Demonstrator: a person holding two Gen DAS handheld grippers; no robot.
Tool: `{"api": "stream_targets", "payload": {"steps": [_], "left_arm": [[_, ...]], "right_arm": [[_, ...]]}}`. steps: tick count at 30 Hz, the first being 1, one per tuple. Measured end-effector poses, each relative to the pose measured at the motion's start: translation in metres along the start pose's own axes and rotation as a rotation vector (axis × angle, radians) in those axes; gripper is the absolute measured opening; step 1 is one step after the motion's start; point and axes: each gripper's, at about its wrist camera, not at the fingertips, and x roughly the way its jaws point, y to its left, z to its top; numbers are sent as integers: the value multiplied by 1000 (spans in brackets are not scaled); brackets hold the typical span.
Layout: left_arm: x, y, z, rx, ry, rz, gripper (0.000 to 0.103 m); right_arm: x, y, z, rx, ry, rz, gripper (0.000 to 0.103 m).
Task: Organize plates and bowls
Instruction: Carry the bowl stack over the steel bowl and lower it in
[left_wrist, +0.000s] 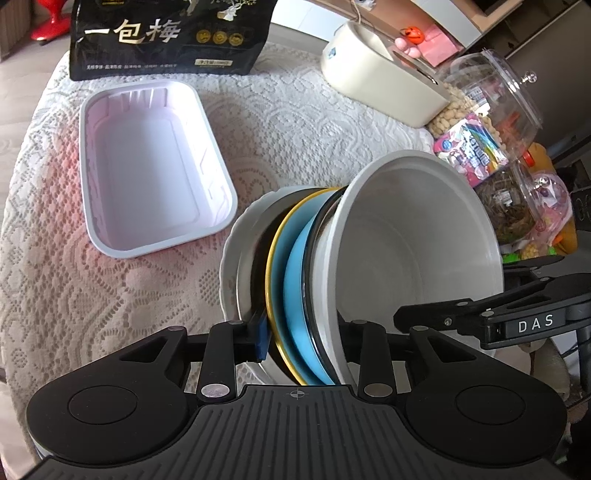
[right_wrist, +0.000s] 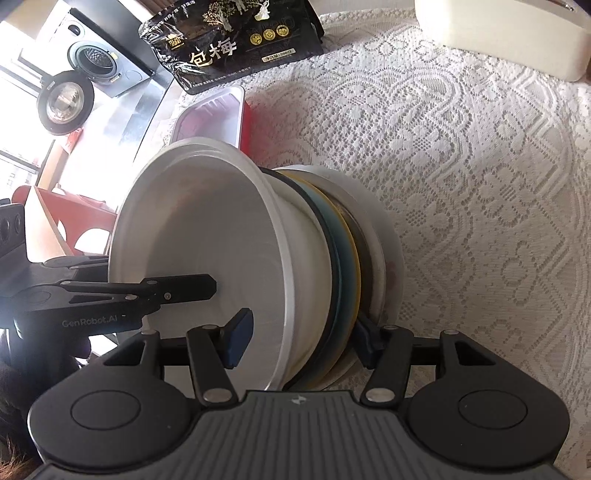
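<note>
A stack of dishes stands on edge over the lace tablecloth (left_wrist: 55, 266). From one side it holds a white plate (left_wrist: 231, 258), a dark plate, a yellow-rimmed blue plate (left_wrist: 277, 266), another blue plate and a deep white bowl (left_wrist: 406, 240). My left gripper (left_wrist: 306, 334) is shut on the stack, one blue pad (left_wrist: 260, 334) against the plates and the other finger inside the bowl. My right gripper (right_wrist: 303, 339) is shut on the same stack (right_wrist: 343, 266) from the opposite side, one pad (right_wrist: 240, 339) in the bowl (right_wrist: 207, 229) and the other finger behind the white plate.
An empty pale rectangular tray (left_wrist: 147, 166) lies left of the stack. A black snack bag (left_wrist: 166, 37) stands behind it. A cream box (left_wrist: 380, 74) and clear jars of snacks (left_wrist: 491, 110) crowd the right. A washing machine (right_wrist: 92, 62) stands past the table edge.
</note>
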Motion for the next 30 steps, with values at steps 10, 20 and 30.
{"api": "stream_targets", "payload": {"steps": [10, 20, 30], "left_arm": [[-5, -6, -1, 34, -15, 37, 39], [-42, -15, -3, 74, -146, 70, 36], [-41, -24, -9, 126, -188, 203, 38]], "right_arm": [[-14, 5, -4, -41, -71, -83, 58], [-31, 17, -11, -80, -150, -157, 58], [-32, 19, -14, -109, -216, -268, 61]]}}
